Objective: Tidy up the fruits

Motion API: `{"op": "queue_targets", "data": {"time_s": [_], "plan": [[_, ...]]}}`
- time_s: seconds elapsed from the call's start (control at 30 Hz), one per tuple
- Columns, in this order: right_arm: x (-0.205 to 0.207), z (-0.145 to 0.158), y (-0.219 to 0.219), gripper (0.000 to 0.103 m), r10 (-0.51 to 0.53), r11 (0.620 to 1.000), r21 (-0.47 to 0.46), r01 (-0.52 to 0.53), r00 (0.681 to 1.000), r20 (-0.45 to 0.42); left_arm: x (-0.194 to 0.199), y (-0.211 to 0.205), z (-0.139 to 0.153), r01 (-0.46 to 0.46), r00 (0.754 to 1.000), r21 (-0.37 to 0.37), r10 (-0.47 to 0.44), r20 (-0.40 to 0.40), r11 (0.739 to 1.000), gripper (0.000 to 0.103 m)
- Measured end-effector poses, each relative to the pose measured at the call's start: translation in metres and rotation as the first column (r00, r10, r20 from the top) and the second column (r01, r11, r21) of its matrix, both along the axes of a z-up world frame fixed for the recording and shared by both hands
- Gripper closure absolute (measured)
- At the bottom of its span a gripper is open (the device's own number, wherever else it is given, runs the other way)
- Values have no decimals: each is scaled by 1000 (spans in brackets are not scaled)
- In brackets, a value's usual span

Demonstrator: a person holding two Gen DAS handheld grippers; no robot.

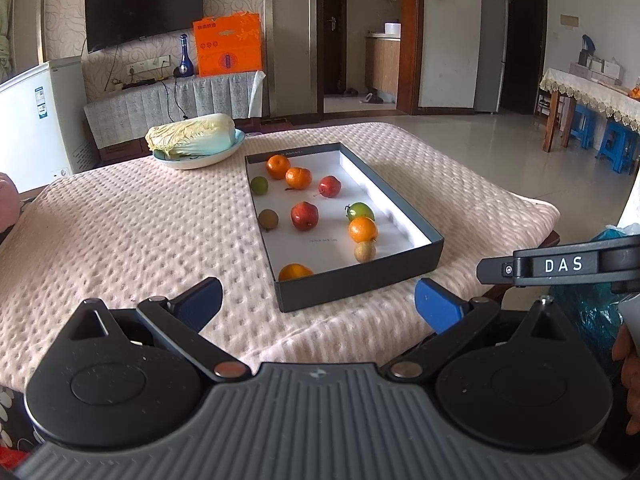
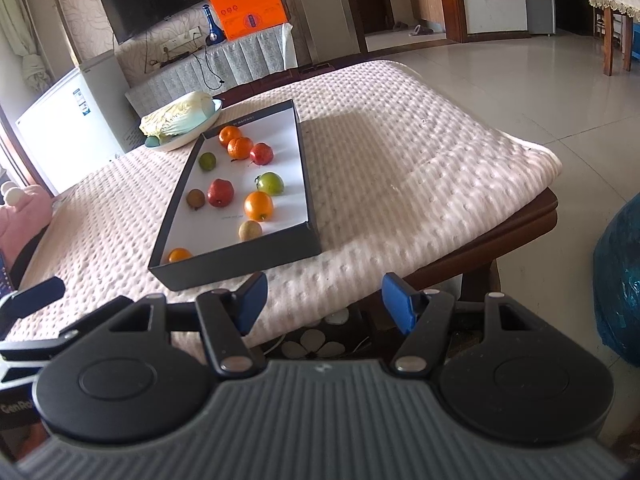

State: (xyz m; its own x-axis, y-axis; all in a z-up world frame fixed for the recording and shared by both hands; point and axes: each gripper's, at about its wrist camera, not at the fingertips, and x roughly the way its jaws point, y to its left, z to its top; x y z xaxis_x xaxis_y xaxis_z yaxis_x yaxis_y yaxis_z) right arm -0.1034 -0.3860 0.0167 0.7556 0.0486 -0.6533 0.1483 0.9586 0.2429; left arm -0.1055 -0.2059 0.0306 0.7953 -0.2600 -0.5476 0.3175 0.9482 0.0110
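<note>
The left gripper hangs over the near edge of the table with its blue pads wide apart and nothing between them. The right gripper sits a little off the table's near corner, its pads also spread apart and empty; in the left view its black arm pokes in from the right edge.

Just ahead of both lies a shallow dark box with a white floor, resting on a pale pink bumpy cloth that covers the table. The fruits are scattered loose inside it: two oranges touching at the far end with a small green fruit beside them and a red apple near; a second red apple and a brown fruit in the middle; a green one, an orange and a tan fruit in a row by the right wall; one more orange against the near wall.

Beyond the box, a cabbage lies on a plate.
</note>
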Motion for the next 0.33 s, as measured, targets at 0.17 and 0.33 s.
{"op": "queue_targets", "data": {"time_s": [0.17,0.33], "plan": [[0,-1,1,37,5,1000,-1,-5,1000,-2,1,-2,-1,7,1000,-2,-7,-1,1000,0],[0,-1,1,37,5,1000,0,-5,1000,-2,-1,-2,-2,1,1000,-21,0,28,1000,0]]}}
